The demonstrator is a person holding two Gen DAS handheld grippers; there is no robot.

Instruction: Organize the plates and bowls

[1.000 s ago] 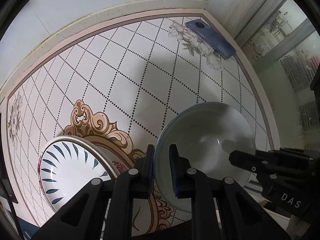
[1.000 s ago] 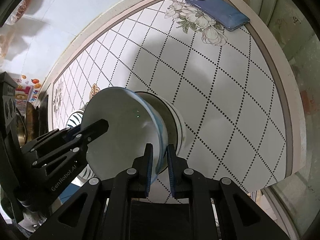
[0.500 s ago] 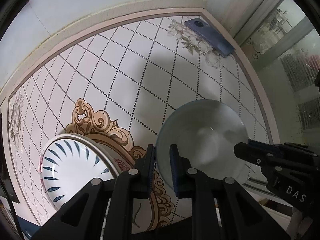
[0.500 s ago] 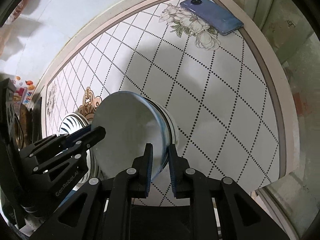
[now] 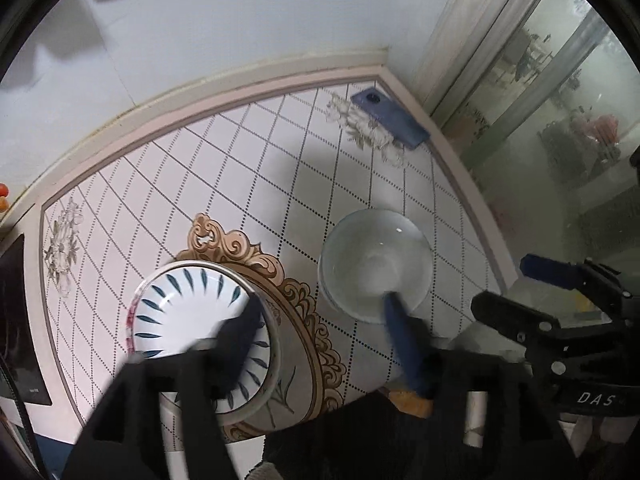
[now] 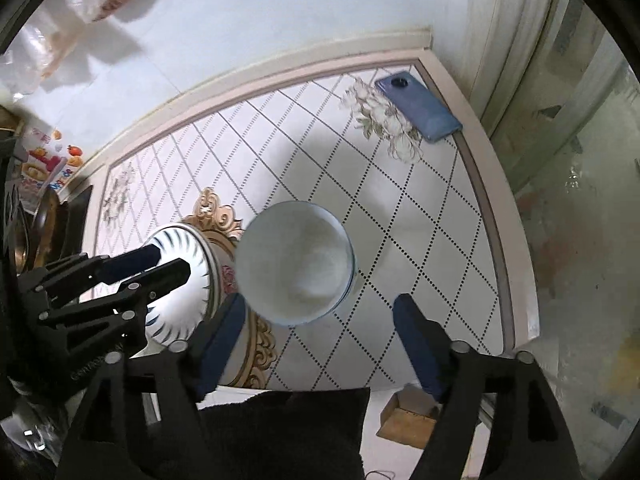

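Left wrist view: the left gripper (image 5: 320, 320) points steeply down over the table (image 5: 192, 184), its jaws opening with nothing between them; the motion blurs both fingers. Below it the pale bowl (image 5: 376, 264) stands upright near the table's right edge, free of any grip, probably just set there as its sorted spot. The leaf-patterned bowl (image 5: 184, 308) sits near the front edge on the gold ornament, apart from the pale bowl. A phone (image 5: 390, 120) lies in the far right corner, clear of the dishes. The right gripper (image 5: 516, 292) shows at the right, its fingers apart.

Right wrist view: the right gripper (image 6: 320, 308) is also opening, and the pale bowl (image 6: 294, 264) lies beyond its spread fingers, untouched. It seems to be nested in another bowl, though only a sliver of rim shows. The left gripper (image 6: 168, 262) hangs over the patterned bowl (image 6: 180, 276) without pinching it. The phone (image 6: 420, 108) keeps the far right corner.
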